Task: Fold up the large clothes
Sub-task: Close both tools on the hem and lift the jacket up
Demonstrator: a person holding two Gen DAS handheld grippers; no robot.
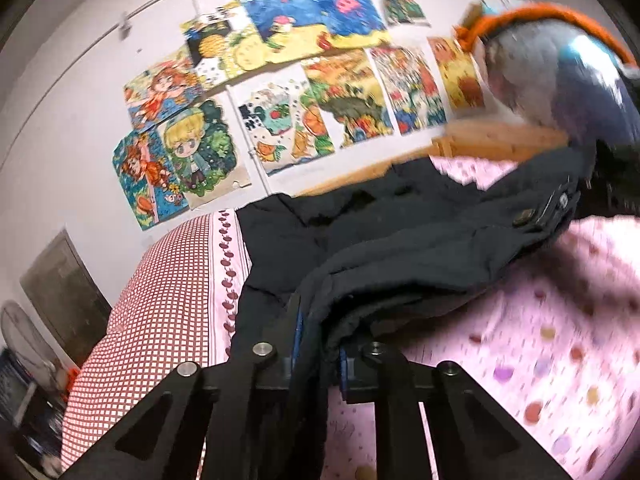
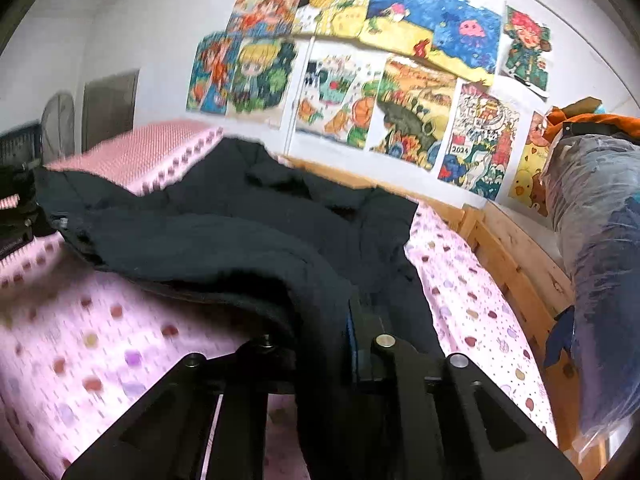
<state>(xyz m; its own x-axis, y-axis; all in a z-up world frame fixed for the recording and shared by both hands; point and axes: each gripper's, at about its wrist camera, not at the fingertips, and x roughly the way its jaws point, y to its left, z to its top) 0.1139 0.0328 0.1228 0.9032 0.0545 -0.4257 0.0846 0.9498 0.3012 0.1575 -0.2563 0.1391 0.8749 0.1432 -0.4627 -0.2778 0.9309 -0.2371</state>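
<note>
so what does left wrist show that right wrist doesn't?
Left wrist only: the red checked quilt left of the jacket, and a round button on the jacket's edge.

Right wrist only: the wooden bed rail and the poster marked 2024.

Both: the dark jacket on the pink dotted sheet, drawings on the wall, and each gripper, left and right, shut on jacket fabric.
</note>
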